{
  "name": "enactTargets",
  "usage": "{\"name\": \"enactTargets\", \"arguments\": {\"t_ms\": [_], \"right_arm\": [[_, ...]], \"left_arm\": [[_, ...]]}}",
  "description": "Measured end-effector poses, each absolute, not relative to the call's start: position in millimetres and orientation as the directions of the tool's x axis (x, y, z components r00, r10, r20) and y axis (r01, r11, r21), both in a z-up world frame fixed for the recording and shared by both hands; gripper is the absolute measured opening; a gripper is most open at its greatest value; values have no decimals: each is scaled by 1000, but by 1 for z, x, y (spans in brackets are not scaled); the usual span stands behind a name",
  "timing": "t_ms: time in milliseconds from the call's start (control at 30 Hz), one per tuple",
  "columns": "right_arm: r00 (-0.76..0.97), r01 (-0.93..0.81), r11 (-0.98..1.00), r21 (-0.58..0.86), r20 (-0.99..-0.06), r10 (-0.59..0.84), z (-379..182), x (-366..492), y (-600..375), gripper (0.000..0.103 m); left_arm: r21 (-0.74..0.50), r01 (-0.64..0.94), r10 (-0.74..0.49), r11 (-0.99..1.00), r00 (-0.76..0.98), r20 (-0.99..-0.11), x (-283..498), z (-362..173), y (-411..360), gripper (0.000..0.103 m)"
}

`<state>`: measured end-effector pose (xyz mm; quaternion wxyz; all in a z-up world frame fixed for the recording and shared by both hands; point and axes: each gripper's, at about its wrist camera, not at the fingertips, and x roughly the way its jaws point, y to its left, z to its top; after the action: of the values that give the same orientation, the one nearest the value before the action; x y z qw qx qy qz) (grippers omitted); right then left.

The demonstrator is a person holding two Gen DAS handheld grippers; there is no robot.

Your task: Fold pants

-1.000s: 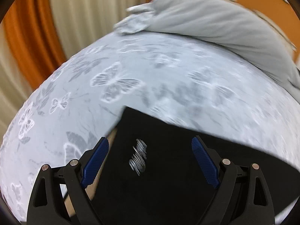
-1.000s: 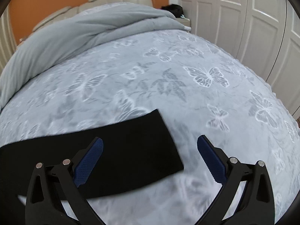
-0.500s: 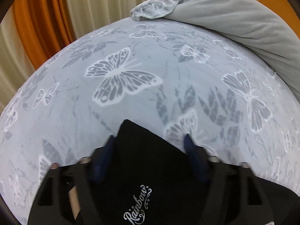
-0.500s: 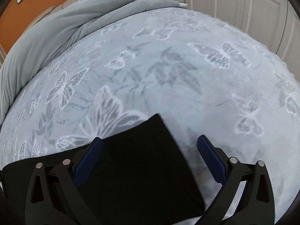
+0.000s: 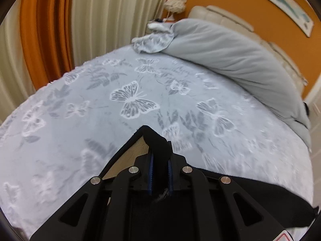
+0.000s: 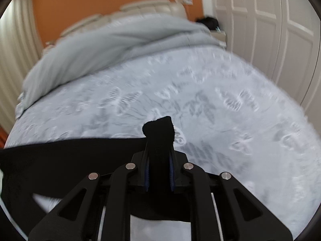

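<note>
Two grippers, and both of yours are pinched tight on cloth. Beneath them spreads the butterfly-print bedspread (image 5: 130, 100), with a grey duvet (image 5: 230, 54) bunched near the headboard. Your black pants (image 6: 60, 160) stretch across the bedspread between the grippers. Your left gripper (image 5: 159, 173) clamps one corner, your right gripper (image 6: 158, 173) clamps another, each with a tuft poking past the blue pads.

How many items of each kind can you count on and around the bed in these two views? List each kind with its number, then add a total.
Black pants: 1
Grippers, left gripper and right gripper, each shut on the pants: 2
Butterfly-print bedspread: 1
Plain grey duvet: 1
Total: 5
</note>
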<state>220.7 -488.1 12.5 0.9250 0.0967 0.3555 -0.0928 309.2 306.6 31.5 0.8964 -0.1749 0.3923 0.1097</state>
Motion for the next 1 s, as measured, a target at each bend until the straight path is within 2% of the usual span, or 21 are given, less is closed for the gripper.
{"name": "enactTargets", "arguments": {"t_ms": [167, 300, 367, 400, 467, 500, 533, 567, 633, 700, 800, 900, 1000], "right_arm": [[760, 174, 981, 82, -645, -81, 35, 139, -476, 13], [733, 158, 983, 92, -678, -54, 12, 76, -473, 14], [704, 164, 981, 100, -709, -46, -7, 54, -472, 17], [686, 168, 980, 107, -726, -39, -17, 44, -471, 21], [648, 211, 972, 104, -759, -60, -34, 25, -473, 38], [635, 244, 963, 112, -769, -72, -38, 15, -475, 50], [640, 275, 953, 125, -764, -84, -37, 3, -475, 57], [653, 287, 946, 149, -753, -80, -32, -5, -476, 61], [697, 299, 927, 229, -716, -48, -14, -24, -470, 81], [731, 290, 907, 304, -683, -5, 1, -34, -462, 87], [744, 256, 872, 417, -661, 97, 9, -28, -447, 88], [715, 279, 800, 531, -671, 195, -8, -1, -436, 88], [697, 338, 767, 545, -692, 185, -32, 25, -434, 88]], "left_arm": [[-231, -308, 31, 923, 657, -753, 218, 43, 324, 9], [-183, -311, 48, 933, 609, -791, 160, 19, 331, 9], [-167, -320, 55, 933, 585, -809, 137, 3, 335, 13], [-169, -321, 49, 932, 572, -819, 129, -5, 336, 17], [-193, -350, 34, 917, 549, -835, 110, -18, 342, 45], [-217, -374, 29, 902, 553, -832, 102, -20, 345, 49], [-256, -385, 13, 886, 574, -818, 91, -19, 348, 53], [-309, -386, -21, 869, 595, -803, 82, -15, 349, 65], [-389, -387, -76, 836, 621, -780, 70, -9, 349, 82], [-454, -406, -117, 793, 629, -768, 69, -8, 346, 84], [-555, -433, -213, 710, 619, -756, 86, -23, 338, 84], [-619, -450, -270, 643, 623, -734, 99, -45, 328, 82], [-626, -471, -274, 622, 618, -737, 110, -58, 320, 78]]}}
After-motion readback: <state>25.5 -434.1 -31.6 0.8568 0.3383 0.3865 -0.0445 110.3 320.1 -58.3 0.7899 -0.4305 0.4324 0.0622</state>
